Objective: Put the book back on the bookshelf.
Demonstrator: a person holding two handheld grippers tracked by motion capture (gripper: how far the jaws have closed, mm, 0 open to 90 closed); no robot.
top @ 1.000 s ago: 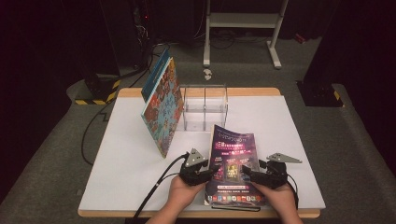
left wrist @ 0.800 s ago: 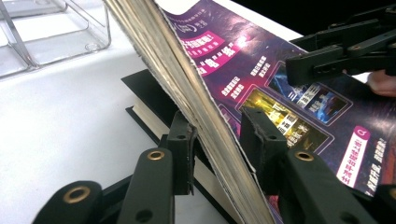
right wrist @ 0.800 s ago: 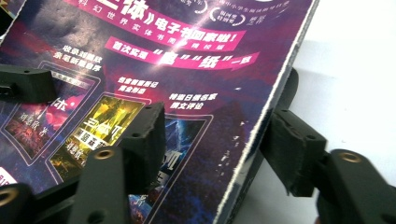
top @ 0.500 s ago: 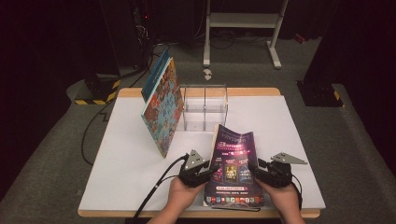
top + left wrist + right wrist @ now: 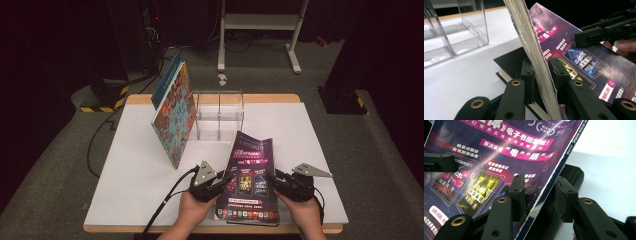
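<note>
Left gripper (image 5: 220, 181): jaws closed on the left edge of the magazine (image 5: 250, 175); in the left gripper view (image 5: 541, 82) the page block stands upright between the two pads, pinched. Right gripper (image 5: 278, 181): jaws astride the magazine's right edge; in the right gripper view (image 5: 539, 192) one pad lies on the purple cover (image 5: 506, 157), the other behind the edge with a gap visible, so a firm grip cannot be confirmed.

Magazine is at the near middle of the table (image 5: 130, 200), tilted up between both grippers, its near end low. A black book (image 5: 510, 62) lies flat under it. Clear box (image 5: 219, 114) stands beyond, mid-table. Picture book (image 5: 174, 117) leans at the box's left side.
</note>
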